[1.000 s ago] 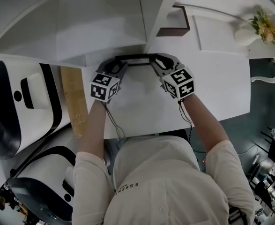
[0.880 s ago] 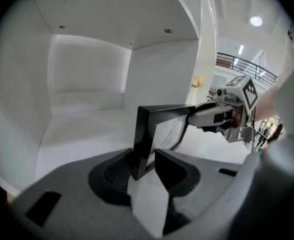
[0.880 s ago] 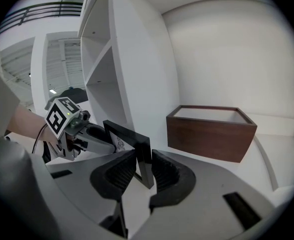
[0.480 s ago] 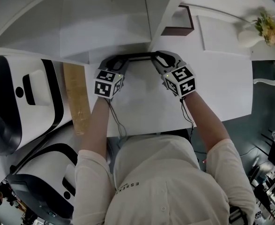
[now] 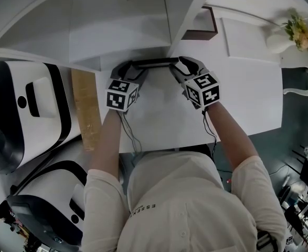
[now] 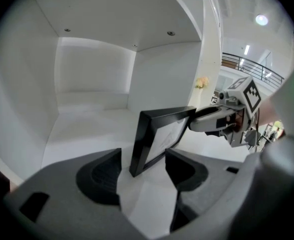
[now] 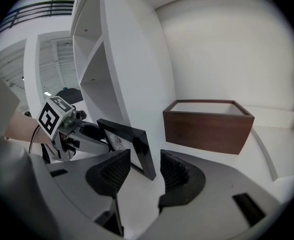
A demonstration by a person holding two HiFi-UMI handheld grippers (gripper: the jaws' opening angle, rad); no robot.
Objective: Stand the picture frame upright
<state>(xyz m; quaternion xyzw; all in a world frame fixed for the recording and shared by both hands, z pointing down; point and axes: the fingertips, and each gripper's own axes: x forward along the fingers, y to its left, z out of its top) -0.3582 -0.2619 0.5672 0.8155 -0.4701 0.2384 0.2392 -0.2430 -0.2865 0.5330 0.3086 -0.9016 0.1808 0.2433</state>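
Observation:
The black picture frame (image 5: 152,62) stands upright on its long edge on the white shelf (image 5: 159,109), close to the back wall. My left gripper (image 5: 128,70) is at the frame's left end and my right gripper (image 5: 181,67) at its right end. In the left gripper view the frame (image 6: 159,136) sits between the jaws (image 6: 142,161), with a gap on each side. In the right gripper view the frame's corner (image 7: 134,141) lies between the jaws (image 7: 144,166) without the pads pressing on it. Both sets of jaws are opening.
A brown wooden box (image 7: 207,124) stands in the compartment to the right, behind the white divider (image 5: 188,9). A vase of flowers (image 5: 287,33) is at the far right. A wooden board (image 5: 85,109) and white-and-black machines (image 5: 17,114) lie to the left.
Both grippers have spread their jaws off the frame's ends. The frame stays standing where it was, and the hands have hardly moved.

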